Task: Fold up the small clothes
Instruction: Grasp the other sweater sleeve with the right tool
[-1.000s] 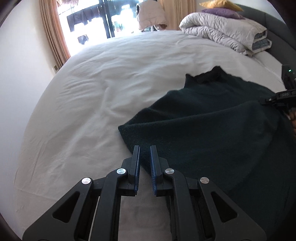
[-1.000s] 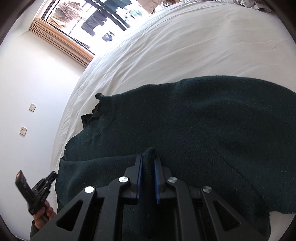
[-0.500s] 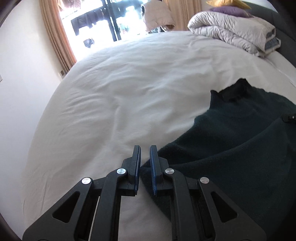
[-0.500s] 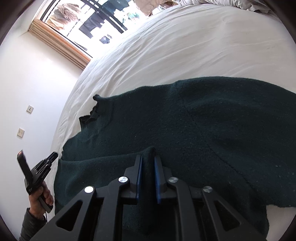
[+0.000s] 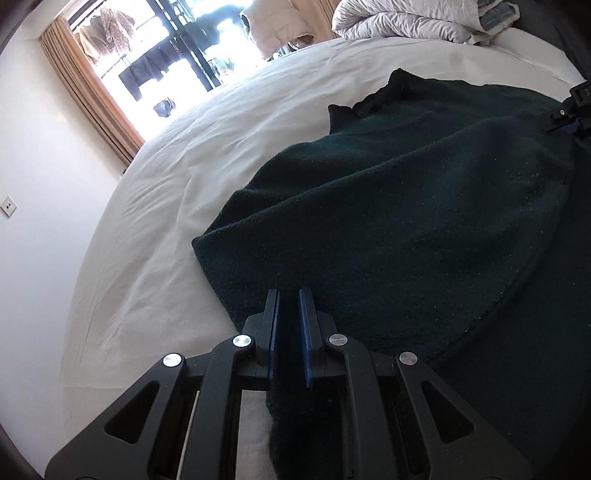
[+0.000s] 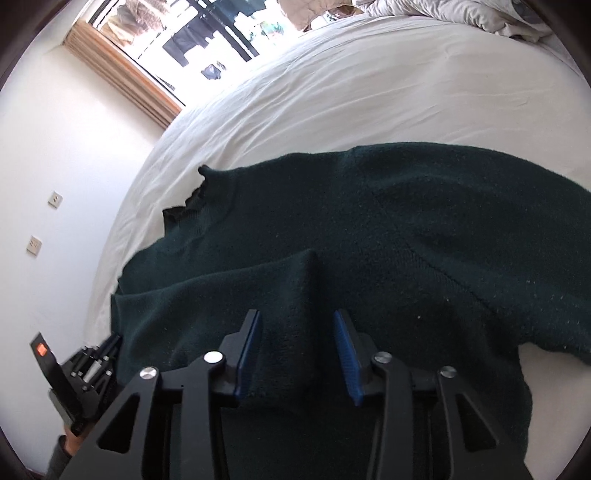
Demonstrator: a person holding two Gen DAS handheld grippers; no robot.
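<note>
A dark green knit sweater (image 5: 406, 221) lies spread on the white bed, its near part folded over the body. My left gripper (image 5: 290, 325) is shut on the sweater's near edge, and fabric hangs down between its blue pads. In the right wrist view the sweater (image 6: 388, 221) fills the middle. My right gripper (image 6: 299, 347) has its jaws opening, and a raised fold of the sweater stands between the parted pads. The left gripper (image 6: 88, 369) shows at the lower left, in a hand. The right gripper (image 5: 569, 110) peeks in at the right edge of the left wrist view.
White bed sheet (image 5: 177, 177) runs left and far of the sweater to the bed's rounded edge. A rumpled grey duvet (image 5: 406, 18) is piled at the far right. A bright window with tan curtains (image 5: 92, 85) and a white wall with sockets (image 6: 55, 199) stand beyond.
The right jaws, earlier pinched on the sweater fold, have parted around it. The left gripper swung left with the sweater edge, then back right over the garment, still shut.
</note>
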